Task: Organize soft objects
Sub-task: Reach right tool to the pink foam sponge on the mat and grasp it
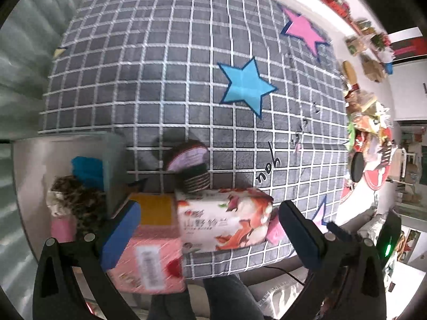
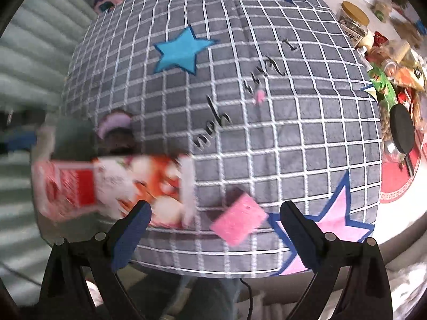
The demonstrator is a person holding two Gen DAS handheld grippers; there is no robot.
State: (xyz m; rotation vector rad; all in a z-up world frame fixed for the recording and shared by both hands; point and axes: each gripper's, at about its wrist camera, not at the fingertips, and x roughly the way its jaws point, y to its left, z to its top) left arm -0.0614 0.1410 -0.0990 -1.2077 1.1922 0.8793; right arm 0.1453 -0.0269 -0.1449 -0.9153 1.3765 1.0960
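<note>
A white tissue pack [image 1: 226, 221] with orange flowers lies on the grey checked cloth [image 1: 160, 80], between the fingers of my left gripper [image 1: 210, 208], which is open. A pink tissue pack [image 1: 149, 258] and a yellow item [image 1: 154, 210] sit by its left finger. Behind them rests a dark striped knit piece with a lilac band [image 1: 190, 160]. My right gripper [image 2: 215, 205] is open, with a pink sponge [image 2: 238, 222] lying between its fingers. The flowered pack [image 2: 149, 186] and a red-and-pink pack [image 2: 66, 186] appear blurred to the left.
A clear bin [image 1: 112, 160] at the left holds a blue cloth [image 1: 88, 170], a leopard-print fabric [image 1: 77, 194] and a pink item [image 1: 61, 229]. Jars, snack bags and a black disc [image 2: 401, 130] crowd the right edge. A person's legs [image 1: 213, 293] are below the front edge.
</note>
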